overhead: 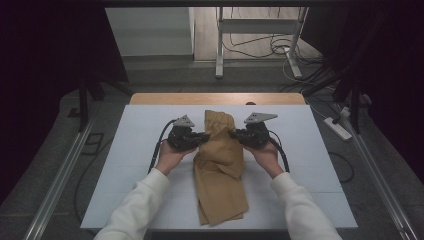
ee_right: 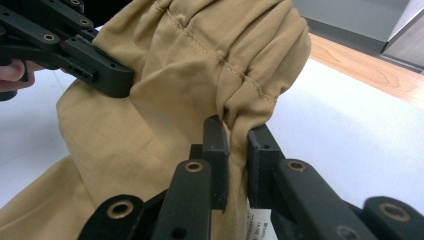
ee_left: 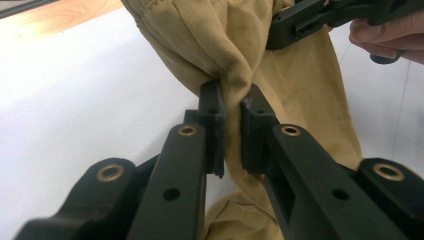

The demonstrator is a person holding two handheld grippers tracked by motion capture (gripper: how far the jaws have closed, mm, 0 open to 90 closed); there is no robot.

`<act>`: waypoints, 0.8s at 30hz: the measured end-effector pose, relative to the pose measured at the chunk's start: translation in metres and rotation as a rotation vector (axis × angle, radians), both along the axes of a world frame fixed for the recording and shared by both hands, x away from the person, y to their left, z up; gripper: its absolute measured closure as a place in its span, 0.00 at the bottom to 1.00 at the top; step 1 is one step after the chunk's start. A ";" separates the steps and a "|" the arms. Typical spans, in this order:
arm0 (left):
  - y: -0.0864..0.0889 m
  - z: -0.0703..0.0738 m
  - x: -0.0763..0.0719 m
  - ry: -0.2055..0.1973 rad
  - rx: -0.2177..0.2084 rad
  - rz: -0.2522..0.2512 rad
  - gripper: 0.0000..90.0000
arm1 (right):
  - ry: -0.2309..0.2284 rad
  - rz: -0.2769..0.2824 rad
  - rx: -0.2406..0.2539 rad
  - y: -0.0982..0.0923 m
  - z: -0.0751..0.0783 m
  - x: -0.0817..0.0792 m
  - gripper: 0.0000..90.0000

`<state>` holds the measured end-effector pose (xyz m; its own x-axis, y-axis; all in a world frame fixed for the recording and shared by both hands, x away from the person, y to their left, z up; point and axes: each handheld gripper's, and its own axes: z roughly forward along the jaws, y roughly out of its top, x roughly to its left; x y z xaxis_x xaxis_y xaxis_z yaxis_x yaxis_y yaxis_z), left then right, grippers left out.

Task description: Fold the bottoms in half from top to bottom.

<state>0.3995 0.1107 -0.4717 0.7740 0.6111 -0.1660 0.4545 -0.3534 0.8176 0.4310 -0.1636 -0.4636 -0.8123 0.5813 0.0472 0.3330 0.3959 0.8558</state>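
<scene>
A tan cloth garment (overhead: 220,170) lies lengthwise down the middle of the white table top (overhead: 135,150), its far end bunched and lifted between the two grippers. My left gripper (overhead: 204,137) pinches the garment's left edge; in the left gripper view its jaws (ee_left: 232,127) are shut on a fold of the tan cloth (ee_left: 220,45). My right gripper (overhead: 233,134) pinches the right edge; in the right gripper view its jaws (ee_right: 237,150) are shut on a gathered seam of the cloth (ee_right: 200,65). A white label (ee_right: 257,225) shows below the right jaws.
The white top rests on a wooden table (overhead: 150,98) whose far edge shows. Beyond it are a metal stand (overhead: 220,45), loose cables (overhead: 260,47) and a power strip (overhead: 338,128) on the floor. Dark curtains flank both sides.
</scene>
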 end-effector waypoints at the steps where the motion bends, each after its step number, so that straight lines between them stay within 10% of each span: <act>1: 0.000 0.000 -0.001 0.000 -0.001 -0.002 0.91 | 0.001 0.000 -0.001 0.000 0.000 -0.001 0.90; 24: 0.000 -0.003 -0.014 -0.001 0.012 -0.012 0.90 | 0.000 0.009 0.015 -0.002 -0.005 -0.015 0.90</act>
